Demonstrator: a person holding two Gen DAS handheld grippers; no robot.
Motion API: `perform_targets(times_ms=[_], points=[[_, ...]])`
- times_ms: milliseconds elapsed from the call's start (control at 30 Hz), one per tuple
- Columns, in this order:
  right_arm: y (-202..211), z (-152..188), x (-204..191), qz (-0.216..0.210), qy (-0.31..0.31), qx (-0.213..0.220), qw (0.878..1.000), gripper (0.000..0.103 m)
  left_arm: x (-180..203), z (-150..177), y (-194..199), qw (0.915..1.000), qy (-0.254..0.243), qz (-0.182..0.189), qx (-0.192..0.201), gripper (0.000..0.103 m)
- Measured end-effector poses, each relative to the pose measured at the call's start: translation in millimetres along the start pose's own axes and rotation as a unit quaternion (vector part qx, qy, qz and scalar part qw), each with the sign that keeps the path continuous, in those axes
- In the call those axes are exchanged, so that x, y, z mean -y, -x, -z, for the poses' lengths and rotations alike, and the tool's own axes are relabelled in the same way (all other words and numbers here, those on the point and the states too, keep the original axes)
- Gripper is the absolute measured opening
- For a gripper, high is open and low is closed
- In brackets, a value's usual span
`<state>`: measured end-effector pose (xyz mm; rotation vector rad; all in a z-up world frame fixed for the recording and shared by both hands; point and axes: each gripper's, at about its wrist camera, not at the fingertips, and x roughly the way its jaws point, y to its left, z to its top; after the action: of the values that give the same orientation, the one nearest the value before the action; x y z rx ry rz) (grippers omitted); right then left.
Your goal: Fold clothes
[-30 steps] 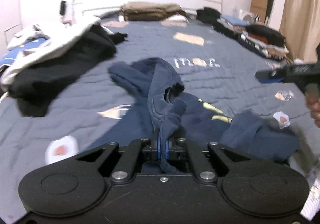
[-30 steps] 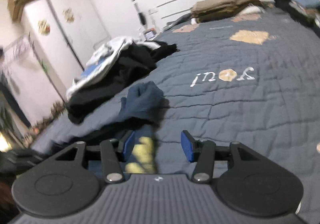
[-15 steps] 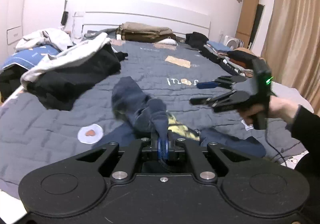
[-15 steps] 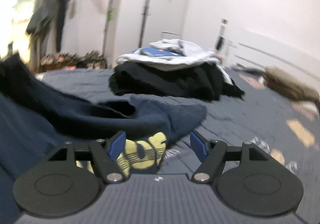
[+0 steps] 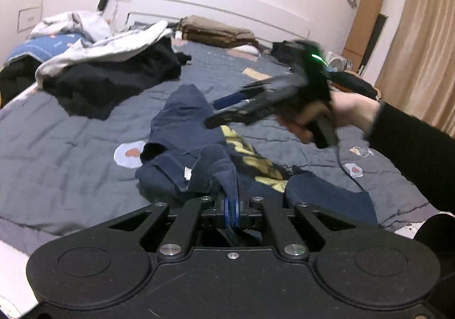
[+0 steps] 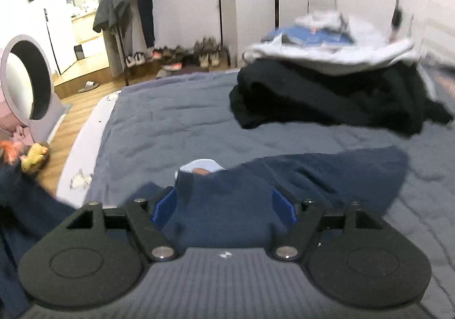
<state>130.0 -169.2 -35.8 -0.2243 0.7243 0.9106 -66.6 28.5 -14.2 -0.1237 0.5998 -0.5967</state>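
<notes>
A navy sweatshirt (image 5: 199, 131) with yellow print lies crumpled on the grey quilt (image 5: 71, 148). My left gripper (image 5: 231, 212) is shut on a bunched fold of it, which rises straight out of the pinched blue pads. In the left wrist view a hand holds my right gripper (image 5: 219, 111) above the sweatshirt's far part, blurred, its fingers spread. In the right wrist view the right gripper (image 6: 224, 205) has its jaws opening. Navy cloth (image 6: 312, 176) lies under and between the blue pads (image 6: 165, 205), and they do not press on it.
A heap of black and white clothes (image 5: 108, 80) sits on the bed's left side, also the heap (image 6: 327, 94) ahead of the right gripper. Folded tan clothes (image 5: 216, 31) lie by the headboard. The bed edge (image 6: 85, 134) drops to a wooden floor with shoes (image 6: 182, 57).
The right gripper swung across over the sweatshirt, rolled, and its jaws widened. The left gripper drew back with the fold still pinched, and more of the sweatshirt now lies flat.
</notes>
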Motion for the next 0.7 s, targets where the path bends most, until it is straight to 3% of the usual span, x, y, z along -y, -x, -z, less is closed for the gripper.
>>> perform_targets(times_ms=[133, 267, 333, 400, 467, 567, 700], points=[[-44.2, -23.9, -7.6, -0.033, -0.058, -0.066, 0.996, 0.08, -4.5, 3.6, -2.7, 0.9999, 0.008, 0.009, 0.005, 0.004], [-83.5, -28.0, -28.6, -0.018, -0.026, -0.106, 0.994, 0.08, -4.9, 4.8, -2.1, 0.9997, 0.011, 0.02, 0.009, 0.004], [-101.9, -24.6, -34.1, 0.014, -0.015, -0.132, 0.991, 0.077, -6.3, 4.8, -2.2, 0.9996, 0.015, 0.024, 0.009, 0.004], [-114.0, -21.0, -24.9, 0.036, -0.035, -0.144, 0.988, 0.061, -6.6, 4.7, -3.6, 0.9997, 0.015, 0.019, 0.004, 0.004], [-118.1, -17.6, -17.0, 0.049, -0.066, -0.15, 0.985, 0.005, -6.7, 4.6, -5.2, 0.9998, 0.015, 0.012, -0.001, 0.004], [-97.0, -14.4, 0.2, 0.057, -0.129, -0.107, 0.984, 0.003, -6.0, 4.7, -6.8, 0.9999, 0.014, -0.006, -0.006, 0.004], [-37.4, -16.7, 11.5, 0.085, -0.188, -0.012, 0.978, 0.003, -5.3, 3.4, -4.8, 0.9994, 0.014, -0.033, 0.0, 0.004]])
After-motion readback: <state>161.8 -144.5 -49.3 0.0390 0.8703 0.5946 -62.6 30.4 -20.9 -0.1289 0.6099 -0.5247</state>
